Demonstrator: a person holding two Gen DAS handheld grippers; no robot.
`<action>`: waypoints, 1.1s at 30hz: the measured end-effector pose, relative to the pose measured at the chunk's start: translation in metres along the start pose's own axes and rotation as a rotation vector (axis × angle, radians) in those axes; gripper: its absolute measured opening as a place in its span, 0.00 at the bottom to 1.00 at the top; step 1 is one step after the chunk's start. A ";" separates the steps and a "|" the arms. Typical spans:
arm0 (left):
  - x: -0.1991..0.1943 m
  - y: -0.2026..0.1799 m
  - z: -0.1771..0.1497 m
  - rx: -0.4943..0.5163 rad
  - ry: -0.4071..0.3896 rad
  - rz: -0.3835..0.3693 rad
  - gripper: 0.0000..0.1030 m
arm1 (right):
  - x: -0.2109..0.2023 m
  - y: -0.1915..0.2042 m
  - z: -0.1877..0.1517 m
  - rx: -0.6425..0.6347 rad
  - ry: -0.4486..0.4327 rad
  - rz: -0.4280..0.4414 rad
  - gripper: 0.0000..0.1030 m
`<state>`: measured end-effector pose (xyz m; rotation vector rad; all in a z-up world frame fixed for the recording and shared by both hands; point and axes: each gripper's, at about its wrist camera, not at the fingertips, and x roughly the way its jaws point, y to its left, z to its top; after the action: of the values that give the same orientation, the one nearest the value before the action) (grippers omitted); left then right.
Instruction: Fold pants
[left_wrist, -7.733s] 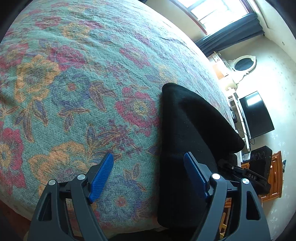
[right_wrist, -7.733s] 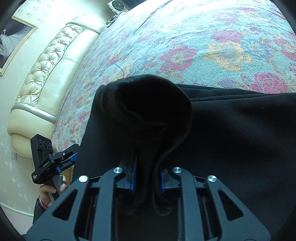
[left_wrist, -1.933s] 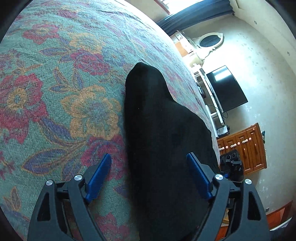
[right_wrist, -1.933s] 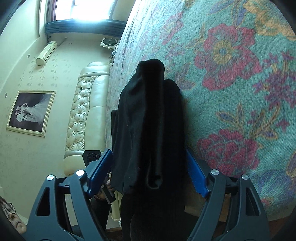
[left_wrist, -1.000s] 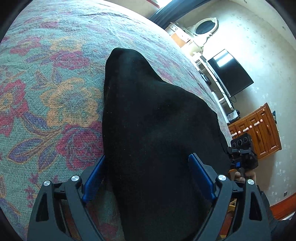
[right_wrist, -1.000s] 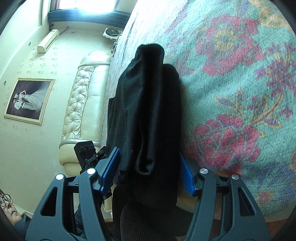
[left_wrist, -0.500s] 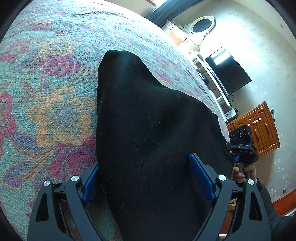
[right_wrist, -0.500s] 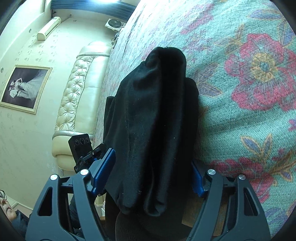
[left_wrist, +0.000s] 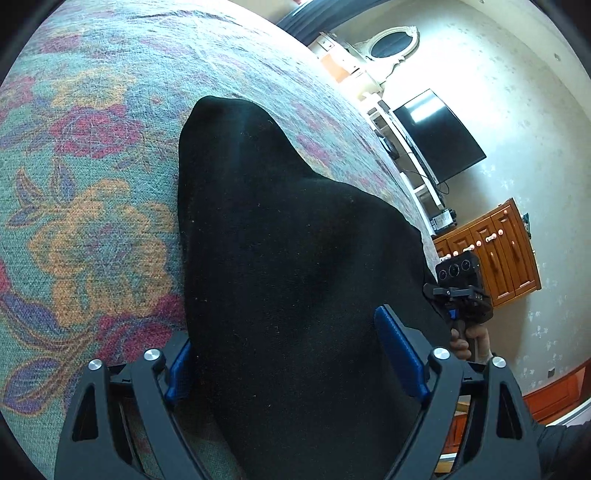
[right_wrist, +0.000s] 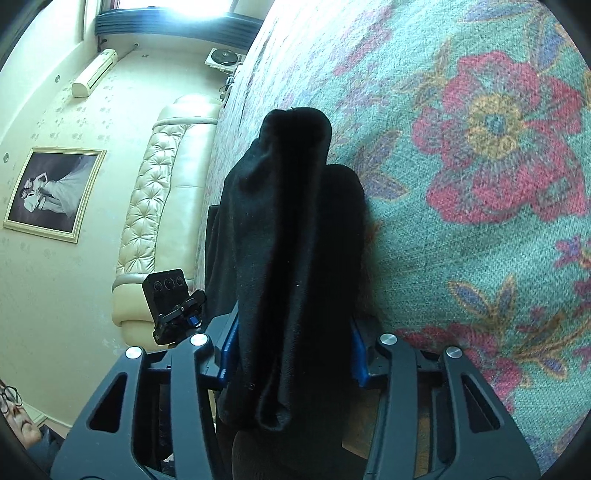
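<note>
A: Which step is this?

B: Taking hold of the folded stack, I'd say. The black pants (left_wrist: 295, 258) lie on the flowered bedspread (left_wrist: 92, 221), already doubled into a narrow bundle, and each gripper straddles one end of it. The left gripper (left_wrist: 291, 354) has cloth filling the gap between its blue pads, jaws closing; the near pad is against the fabric's edge, but the far pad looks to stand clear.

A: And the other?

B: The right gripper (right_wrist: 291, 347) is closing too — its pads sit right at both flanks of the bundle's thick end, seemingly pressing in.

A: Next move?

B: Both need a firm pinch through every layer before any lift, or the lower layers may slip out and the fold comes undone.

A: Anything unclear?

B: Plenty — black on black hides the layers and seams, the near ends drop out of view below both sets of jaws, and I can't tell waistband from cuffs.
</note>
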<state>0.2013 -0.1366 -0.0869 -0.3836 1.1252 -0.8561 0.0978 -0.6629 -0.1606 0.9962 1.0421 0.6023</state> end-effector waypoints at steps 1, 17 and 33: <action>0.000 0.002 0.001 -0.004 0.005 0.006 0.63 | 0.000 0.001 0.001 0.000 0.003 -0.002 0.44; -0.026 0.023 0.005 -0.101 -0.047 -0.065 0.27 | 0.023 0.040 0.003 -0.080 -0.029 -0.007 0.31; -0.081 0.078 0.026 -0.169 -0.145 0.027 0.27 | 0.122 0.083 0.060 -0.119 0.047 0.042 0.31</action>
<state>0.2425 -0.0294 -0.0774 -0.5602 1.0682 -0.7005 0.2058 -0.5500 -0.1290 0.9054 1.0162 0.7170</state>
